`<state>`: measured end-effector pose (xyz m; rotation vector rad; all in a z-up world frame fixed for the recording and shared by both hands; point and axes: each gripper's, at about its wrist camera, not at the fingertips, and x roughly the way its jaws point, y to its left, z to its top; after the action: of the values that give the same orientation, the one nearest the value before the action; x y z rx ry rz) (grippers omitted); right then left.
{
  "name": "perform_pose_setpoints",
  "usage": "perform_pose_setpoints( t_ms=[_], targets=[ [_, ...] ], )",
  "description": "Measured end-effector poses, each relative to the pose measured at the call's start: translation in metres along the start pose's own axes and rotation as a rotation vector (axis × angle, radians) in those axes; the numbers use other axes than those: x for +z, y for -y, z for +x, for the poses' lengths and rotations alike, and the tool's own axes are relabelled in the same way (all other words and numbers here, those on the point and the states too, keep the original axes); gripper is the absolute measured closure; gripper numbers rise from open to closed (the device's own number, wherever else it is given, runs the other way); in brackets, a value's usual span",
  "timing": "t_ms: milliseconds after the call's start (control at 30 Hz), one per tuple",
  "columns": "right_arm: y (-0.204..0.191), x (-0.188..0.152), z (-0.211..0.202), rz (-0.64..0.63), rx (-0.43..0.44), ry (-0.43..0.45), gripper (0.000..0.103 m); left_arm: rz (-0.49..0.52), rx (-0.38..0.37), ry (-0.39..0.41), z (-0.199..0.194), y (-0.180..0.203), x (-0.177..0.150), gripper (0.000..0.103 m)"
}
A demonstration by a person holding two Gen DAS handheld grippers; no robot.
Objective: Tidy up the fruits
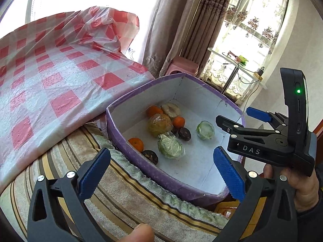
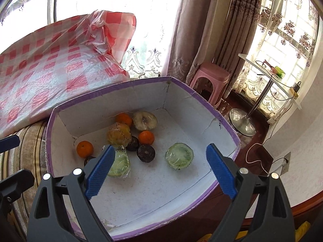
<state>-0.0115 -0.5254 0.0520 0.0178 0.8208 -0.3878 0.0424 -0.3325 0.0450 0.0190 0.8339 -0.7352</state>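
A purple box (image 1: 129, 147) (image 2: 66, 104) with a white inside holds several fruits: oranges (image 1: 136, 144) (image 2: 85, 148), dark round fruits (image 1: 184, 134) (image 2: 146, 153), wrapped green halves (image 1: 205, 130) (image 2: 179, 156), a wrapped yellowish fruit (image 1: 159, 125) (image 2: 119, 134) and a pale cut half (image 1: 171, 110) (image 2: 144, 120). My left gripper (image 1: 159, 173) is open and empty above the box's near rim. My right gripper (image 2: 159, 171) is open and empty over the box; it also shows in the left wrist view (image 1: 238, 121) at the box's right side.
The box sits on a striped towel (image 1: 113, 181) beside a table with a red-checked plastic cloth (image 1: 50, 76). A pink stool (image 2: 212, 78), curtains and a small stand table (image 2: 268, 76) are behind. Cables trail on the floor at the right.
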Motion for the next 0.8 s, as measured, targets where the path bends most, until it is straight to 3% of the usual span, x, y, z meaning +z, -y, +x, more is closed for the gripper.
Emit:
perform_pose_setpoints(
  t_ms=[800],
  targets=[
    [0.0028, -0.0005, 0.007, 0.007, -0.001, -0.011, 0.011, 0.01, 0.045, -0.038, 0.0069, 0.0015, 0.0005, 0.004]
  ],
)
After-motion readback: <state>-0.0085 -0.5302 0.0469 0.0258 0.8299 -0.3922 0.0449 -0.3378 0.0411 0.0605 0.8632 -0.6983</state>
